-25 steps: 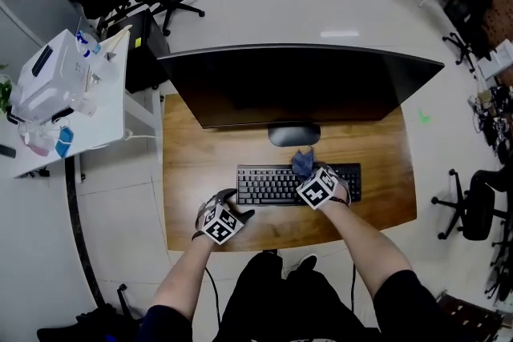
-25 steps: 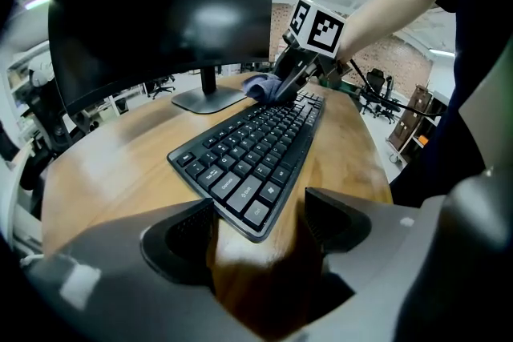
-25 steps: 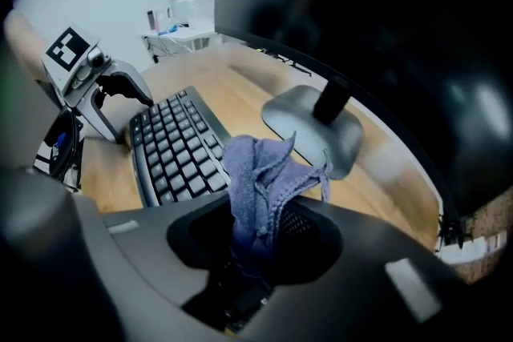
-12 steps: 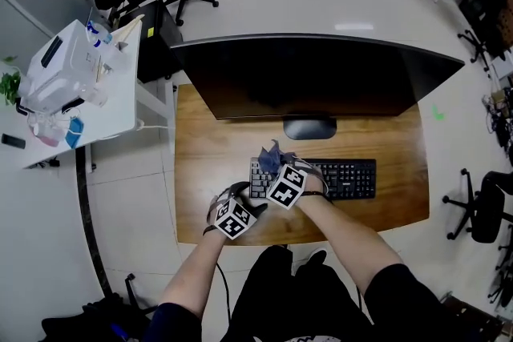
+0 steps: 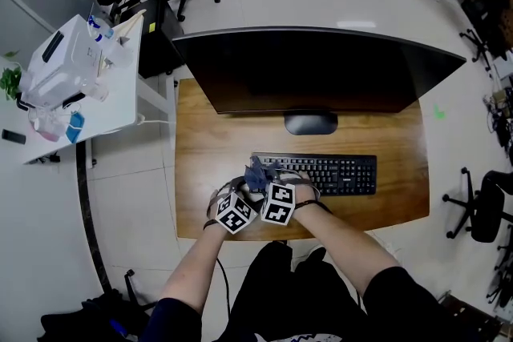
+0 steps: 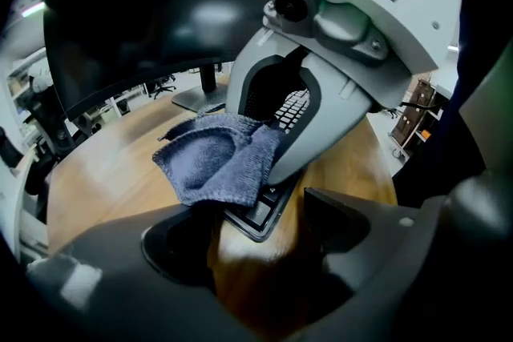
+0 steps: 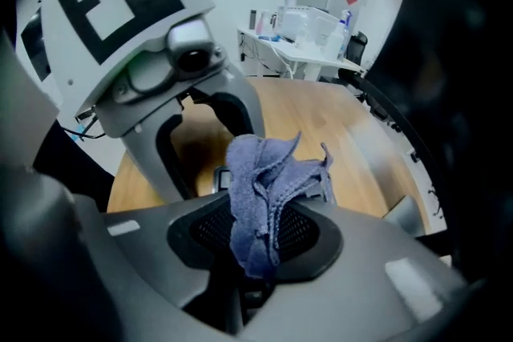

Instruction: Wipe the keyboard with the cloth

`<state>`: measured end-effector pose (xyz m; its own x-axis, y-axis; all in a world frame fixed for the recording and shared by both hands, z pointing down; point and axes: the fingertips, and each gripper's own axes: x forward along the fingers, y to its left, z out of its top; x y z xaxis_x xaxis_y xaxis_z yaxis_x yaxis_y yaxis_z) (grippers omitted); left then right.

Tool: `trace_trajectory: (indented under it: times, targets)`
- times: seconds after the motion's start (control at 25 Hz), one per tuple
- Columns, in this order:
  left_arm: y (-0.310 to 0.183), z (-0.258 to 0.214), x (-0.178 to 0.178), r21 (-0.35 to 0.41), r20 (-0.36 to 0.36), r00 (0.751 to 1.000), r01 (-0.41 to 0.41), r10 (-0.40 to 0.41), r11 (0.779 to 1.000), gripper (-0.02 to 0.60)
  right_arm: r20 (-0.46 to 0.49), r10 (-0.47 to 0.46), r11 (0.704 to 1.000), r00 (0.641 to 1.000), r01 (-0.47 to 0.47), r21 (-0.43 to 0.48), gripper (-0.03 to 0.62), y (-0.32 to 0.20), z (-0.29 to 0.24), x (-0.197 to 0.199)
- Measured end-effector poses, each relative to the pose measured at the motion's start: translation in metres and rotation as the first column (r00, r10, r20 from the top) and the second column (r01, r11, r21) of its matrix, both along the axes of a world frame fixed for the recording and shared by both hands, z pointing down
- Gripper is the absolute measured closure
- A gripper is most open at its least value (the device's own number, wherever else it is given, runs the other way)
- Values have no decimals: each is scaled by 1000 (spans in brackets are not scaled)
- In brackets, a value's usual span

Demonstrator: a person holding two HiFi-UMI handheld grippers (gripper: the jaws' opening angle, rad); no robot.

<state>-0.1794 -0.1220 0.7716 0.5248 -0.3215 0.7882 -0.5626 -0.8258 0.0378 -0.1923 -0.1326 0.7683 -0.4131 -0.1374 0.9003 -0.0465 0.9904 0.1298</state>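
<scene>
**Q:** Head view: where is the cloth sitting?

**A:** The blue cloth (image 5: pixel 255 172) is bunching over the left end of the keyboard (image 5: pixel 337 172), on the wooden desk (image 5: pixel 200 148) below the monitor (image 5: pixel 321 68). The right gripper (image 5: pixel 268 190) is carrying it, and the left gripper (image 5: pixel 230 200) is hovering just beside.

**Q:** Left gripper view: is that claw doing any work?

**A:** No. Its jaws are standing spread and gripping nothing. Between them the keyboard's corner and bare wood are showing, with the cloth draping just beyond.

**Q:** Right gripper view?

**A:** Its jaws are pressing together on a gathered fold of the cloth, and the rest is flopping loose ahead.

**Q:** How is it likely handling?

**A:** Knitted, soft and light, it is probably dragging and snagging on keys rather than sliding. A grip on the bunched middle, as here, is looking soundest, leaving a loose pad for wiping.
</scene>
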Motion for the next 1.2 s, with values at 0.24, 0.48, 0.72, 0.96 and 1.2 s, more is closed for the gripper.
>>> trace_trajectory:
  times: [0.24, 0.48, 0.72, 0.96, 1.2]
  targets:
    - [0, 1, -1, 9, 16, 1000, -11, 11, 1000, 244, 2, -104, 994, 995, 104, 18, 461, 26, 2, 11]
    - [1, 1, 0, 13, 28, 999, -25, 25, 1000, 244, -21, -128, 991, 992, 129, 44, 462, 39, 4, 47]
    - [1, 3, -2, 14, 38, 998, -44, 43, 999, 244, -47, -60, 997, 997, 62, 44, 464, 37, 7, 103]
    - [1, 3, -1, 11, 39, 998, -43, 43, 999, 244, -89, 10, 1000, 996, -8, 25, 464, 34, 7, 148]
    - [2, 2, -1, 14, 40, 998, -41, 40, 999, 244, -32, 91, 994, 995, -89, 64, 463, 6, -17, 127]
